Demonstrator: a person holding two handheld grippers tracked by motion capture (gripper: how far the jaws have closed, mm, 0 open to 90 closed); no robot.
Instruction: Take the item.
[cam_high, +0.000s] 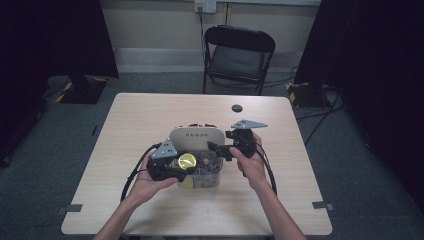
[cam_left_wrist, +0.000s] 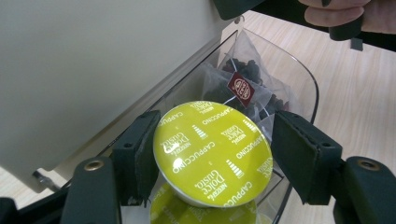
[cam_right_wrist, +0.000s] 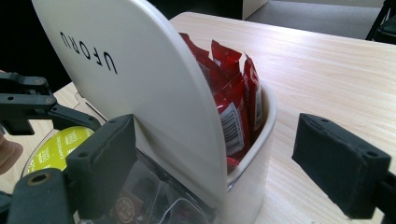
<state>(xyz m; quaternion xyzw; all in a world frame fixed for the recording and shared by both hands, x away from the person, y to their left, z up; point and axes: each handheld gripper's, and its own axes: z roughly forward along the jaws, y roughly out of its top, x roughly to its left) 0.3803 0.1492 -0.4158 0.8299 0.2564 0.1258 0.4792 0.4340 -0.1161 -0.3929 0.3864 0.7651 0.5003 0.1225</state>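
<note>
At the centre of the high view, a box (cam_high: 196, 145) with a raised white lid (cam_high: 196, 138) sat on the table (cam_high: 150, 110). The left gripper (cam_left_wrist: 212, 154), low in its own view, had a yellow-green capsule (cam_left_wrist: 212, 151) between its jaws over the box's clear compartment; the left pad touched it, the right stood just off it. The right gripper (cam_right_wrist: 226, 163) had its jaws released, straddling the lid. Red sachets (cam_right_wrist: 233, 98) stood behind the lid.
</note>
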